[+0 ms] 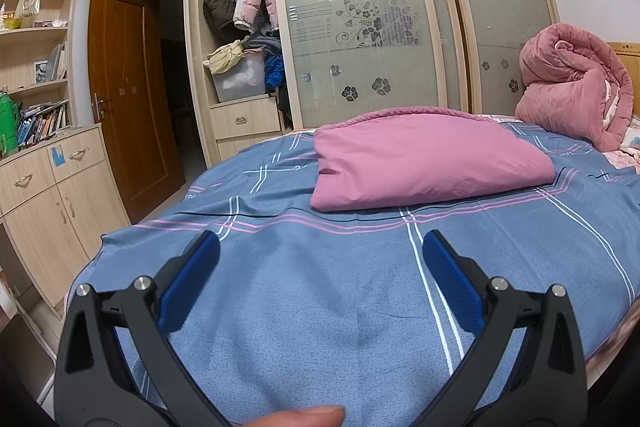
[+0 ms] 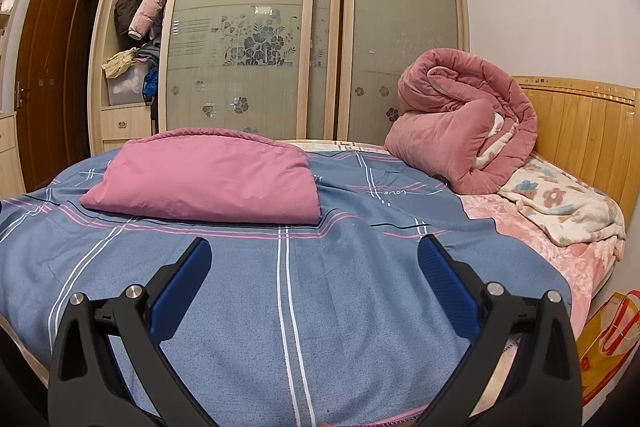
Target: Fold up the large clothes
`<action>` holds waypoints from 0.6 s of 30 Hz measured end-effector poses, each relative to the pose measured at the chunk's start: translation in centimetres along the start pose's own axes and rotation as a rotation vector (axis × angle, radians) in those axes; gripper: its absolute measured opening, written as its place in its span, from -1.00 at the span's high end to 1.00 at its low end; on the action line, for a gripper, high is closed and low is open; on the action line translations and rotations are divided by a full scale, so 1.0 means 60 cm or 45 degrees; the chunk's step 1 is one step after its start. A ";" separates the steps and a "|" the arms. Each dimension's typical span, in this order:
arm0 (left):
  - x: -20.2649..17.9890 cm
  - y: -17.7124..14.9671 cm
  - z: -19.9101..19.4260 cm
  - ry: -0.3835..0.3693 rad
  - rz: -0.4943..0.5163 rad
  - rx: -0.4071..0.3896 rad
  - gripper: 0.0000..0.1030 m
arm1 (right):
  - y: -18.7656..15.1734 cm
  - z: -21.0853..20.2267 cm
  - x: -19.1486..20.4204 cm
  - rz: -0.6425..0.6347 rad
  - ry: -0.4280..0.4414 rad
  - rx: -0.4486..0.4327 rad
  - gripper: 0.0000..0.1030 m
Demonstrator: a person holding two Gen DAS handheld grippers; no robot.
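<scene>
A bedroom is filling both views, with a blue plaid sheet [image 1: 320,307] lying spread over the bed and a wardrobe [image 2: 256,39] with frosted sliding doors standing behind it. The left gripper [image 1: 320,255] is hovering over the sheet with its jaws spread wide and holding nothing; the right gripper [image 2: 314,259] is doing the same. A pink folded garment [image 1: 424,163] is resting on the sheet ahead of both claws, slightly right of the left claw's line and slightly left of the right one's, apart from the fingertips. If the claws are reaching for it, they are risking pinching the sheet together with the pink cloth, since the two fabrics are touching, and a one-sided grab is likely to be dragging the neat fold open. The left view is showing a brown door [image 1: 124,99], bookshelves and a fingertip [image 1: 304,415] at the bottom edge; the right view is showing the wooden headboard [image 2: 580,131], a floral blanket [image 2: 560,203] and more of the rolled pink quilt [image 2: 464,123].
</scene>
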State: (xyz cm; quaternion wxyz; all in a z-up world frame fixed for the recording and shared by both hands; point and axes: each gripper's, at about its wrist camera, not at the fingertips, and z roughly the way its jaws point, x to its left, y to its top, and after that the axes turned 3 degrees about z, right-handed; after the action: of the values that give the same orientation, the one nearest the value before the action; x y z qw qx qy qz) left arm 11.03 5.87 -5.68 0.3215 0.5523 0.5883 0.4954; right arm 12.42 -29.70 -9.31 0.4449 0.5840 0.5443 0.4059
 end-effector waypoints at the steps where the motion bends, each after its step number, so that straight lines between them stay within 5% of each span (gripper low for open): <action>1: 0.000 0.000 0.000 -0.001 0.000 0.000 -0.96 | 0.000 -0.001 0.000 -0.001 0.000 -0.001 -0.97; 18: 0.001 -0.001 -0.003 -0.017 0.006 0.000 -0.96 | -0.001 -0.001 0.006 -0.007 0.003 -0.002 -0.97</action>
State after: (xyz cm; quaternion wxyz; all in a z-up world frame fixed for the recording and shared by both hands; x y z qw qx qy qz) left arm 10.82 5.89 -5.67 0.3244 0.5571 0.5849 0.4923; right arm 12.40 -29.36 -9.35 0.4459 0.5817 0.5459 0.4059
